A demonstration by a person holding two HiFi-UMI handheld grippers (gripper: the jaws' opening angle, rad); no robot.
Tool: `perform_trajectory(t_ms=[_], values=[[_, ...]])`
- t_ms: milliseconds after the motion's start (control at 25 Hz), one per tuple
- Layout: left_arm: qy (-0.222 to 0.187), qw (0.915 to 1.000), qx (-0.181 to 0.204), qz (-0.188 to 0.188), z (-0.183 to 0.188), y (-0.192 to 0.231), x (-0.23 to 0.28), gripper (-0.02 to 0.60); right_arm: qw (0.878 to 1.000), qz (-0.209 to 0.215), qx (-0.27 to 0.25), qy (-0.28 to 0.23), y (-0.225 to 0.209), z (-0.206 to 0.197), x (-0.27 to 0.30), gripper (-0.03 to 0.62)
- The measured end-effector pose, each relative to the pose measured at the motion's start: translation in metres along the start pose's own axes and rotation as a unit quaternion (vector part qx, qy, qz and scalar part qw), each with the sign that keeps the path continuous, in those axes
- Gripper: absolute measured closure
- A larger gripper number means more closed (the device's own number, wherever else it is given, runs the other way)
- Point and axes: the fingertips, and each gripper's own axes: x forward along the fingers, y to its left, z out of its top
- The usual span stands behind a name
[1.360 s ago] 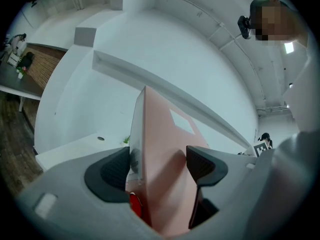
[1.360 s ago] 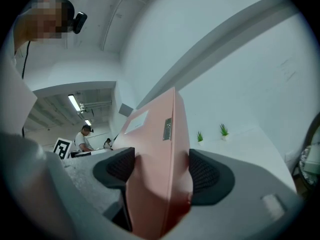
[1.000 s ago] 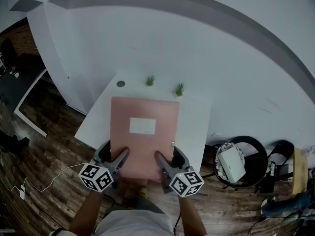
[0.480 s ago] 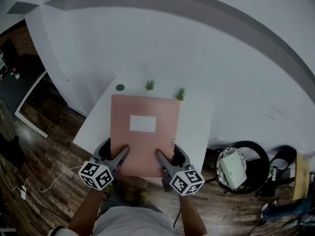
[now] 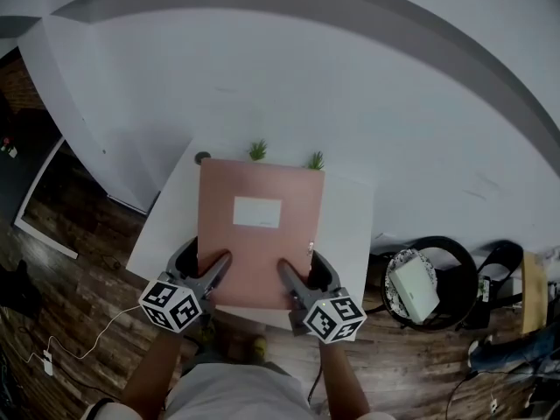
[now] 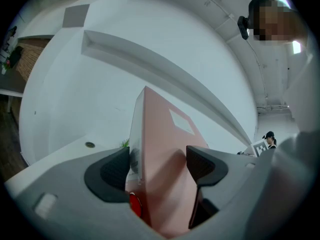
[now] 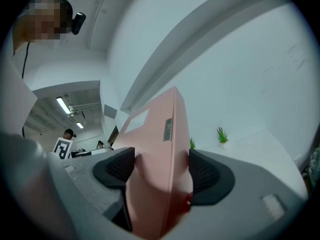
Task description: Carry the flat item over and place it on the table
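Observation:
A flat pink box [image 5: 259, 234] with a white label is held level over the white table [image 5: 347, 234], covering most of its middle. My left gripper [image 5: 212, 272] is shut on the box's near left edge, and my right gripper [image 5: 293, 276] is shut on its near right edge. In the left gripper view the pink box [image 6: 161, 156] stands between the black pads [image 6: 114, 168]. The right gripper view shows the same box [image 7: 159, 159] clamped between its pads [image 7: 206, 171]. Whether the box rests on the table or hovers above it I cannot tell.
Two small green plants [image 5: 257, 150] [image 5: 316, 160] stand at the table's far edge by the white wall, with a round dark disc [image 5: 203, 157] at the far left corner. A black round stool or bin holding a white item [image 5: 418, 287] stands to the right on the wood floor.
The view has shifted forward with both grippers and the pink box; the box's far edge now reaches the two plants, where earlier a strip of table showed between them.

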Motion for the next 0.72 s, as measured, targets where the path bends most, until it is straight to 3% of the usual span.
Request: perform_trajectory(t_ms=[720], values=[[0.065, 0.9966, -0.033, -0.039, -0.024, 0.060, 0.031, 0.230, 0.996, -0.064, 0.033, 0.044, -0.009, -0.038, 0.041, 0.263]])
